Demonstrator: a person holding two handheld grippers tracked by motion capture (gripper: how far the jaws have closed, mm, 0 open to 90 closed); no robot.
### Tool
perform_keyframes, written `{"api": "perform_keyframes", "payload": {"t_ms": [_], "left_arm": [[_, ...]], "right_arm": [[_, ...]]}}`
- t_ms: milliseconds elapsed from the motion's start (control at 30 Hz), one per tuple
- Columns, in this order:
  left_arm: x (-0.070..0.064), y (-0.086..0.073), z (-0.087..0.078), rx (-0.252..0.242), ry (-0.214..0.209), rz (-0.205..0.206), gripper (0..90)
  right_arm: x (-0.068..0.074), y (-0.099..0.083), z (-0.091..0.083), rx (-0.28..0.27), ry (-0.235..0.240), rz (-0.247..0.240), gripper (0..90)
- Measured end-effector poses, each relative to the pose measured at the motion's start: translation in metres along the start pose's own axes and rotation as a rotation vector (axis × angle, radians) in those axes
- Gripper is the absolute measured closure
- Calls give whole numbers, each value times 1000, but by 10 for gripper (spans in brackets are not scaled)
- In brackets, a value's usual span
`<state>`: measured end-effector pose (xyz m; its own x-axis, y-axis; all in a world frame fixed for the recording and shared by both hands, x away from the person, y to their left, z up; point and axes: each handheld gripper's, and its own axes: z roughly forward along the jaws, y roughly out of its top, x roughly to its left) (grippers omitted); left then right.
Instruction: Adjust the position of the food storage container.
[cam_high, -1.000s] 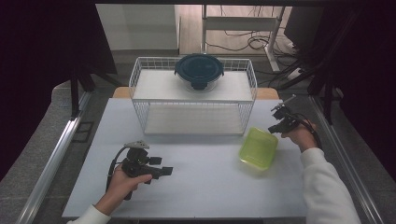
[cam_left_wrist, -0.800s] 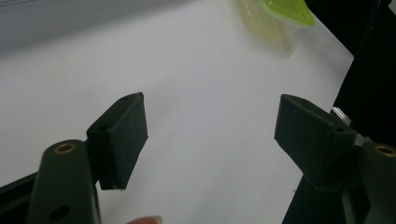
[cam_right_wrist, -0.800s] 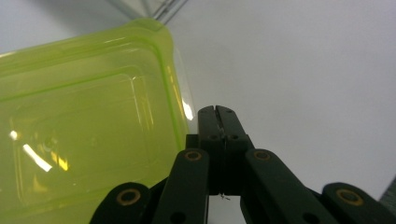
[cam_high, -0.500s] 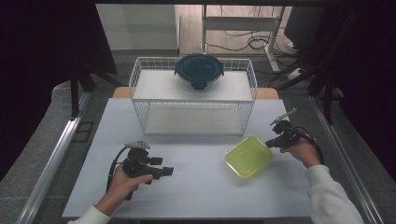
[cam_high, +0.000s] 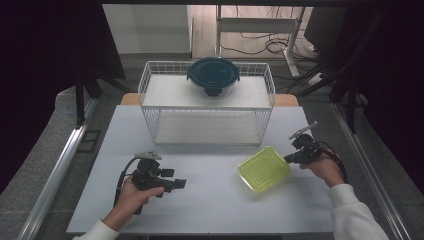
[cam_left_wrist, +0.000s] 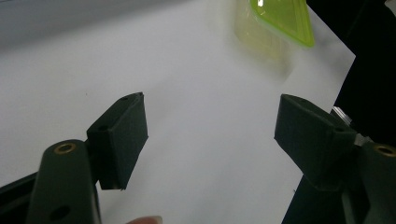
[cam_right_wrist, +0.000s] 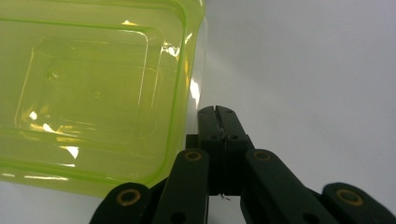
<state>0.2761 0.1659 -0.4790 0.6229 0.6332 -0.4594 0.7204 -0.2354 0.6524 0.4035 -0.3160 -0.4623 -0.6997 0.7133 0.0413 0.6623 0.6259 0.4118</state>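
Right gripper jaws pressed together beside container, grip unclear.

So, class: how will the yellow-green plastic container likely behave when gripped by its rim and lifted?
The container looks thin-walled and empty, so probably light. Its glossy translucent plastic may slip or flex. The right gripper pinches one edge only, so it would likely hang tilted.

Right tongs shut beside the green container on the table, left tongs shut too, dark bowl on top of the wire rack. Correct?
Not quite: the left tongs are open, as the left gripper view shows, jaws wide apart over the bare table. The rest holds: right tongs shut beside the green container, dark bowl atop the wire rack.
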Motion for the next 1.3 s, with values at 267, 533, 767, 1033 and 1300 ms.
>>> {"api": "perform_keyframes", "payload": {"t_ms": [267,533,767,1033,1300], "left_arm": [[1,0,-1,-4,3,0,247],[5,-1,-4,-8,22,-19,247],[7,-1,-4,-10,30,-28,247],[10,-2,-6,-9,43,-28,247],[12,-3,-6,-7,48,-34,247]], "right_arm": [[27,-5,5,10,36,-41,893],[59,-2,10,11,86,-86,892],[83,-1,14,10,127,-125,892],[108,0,19,13,162,-163,892],[127,8,27,-6,163,-209,892]]}}
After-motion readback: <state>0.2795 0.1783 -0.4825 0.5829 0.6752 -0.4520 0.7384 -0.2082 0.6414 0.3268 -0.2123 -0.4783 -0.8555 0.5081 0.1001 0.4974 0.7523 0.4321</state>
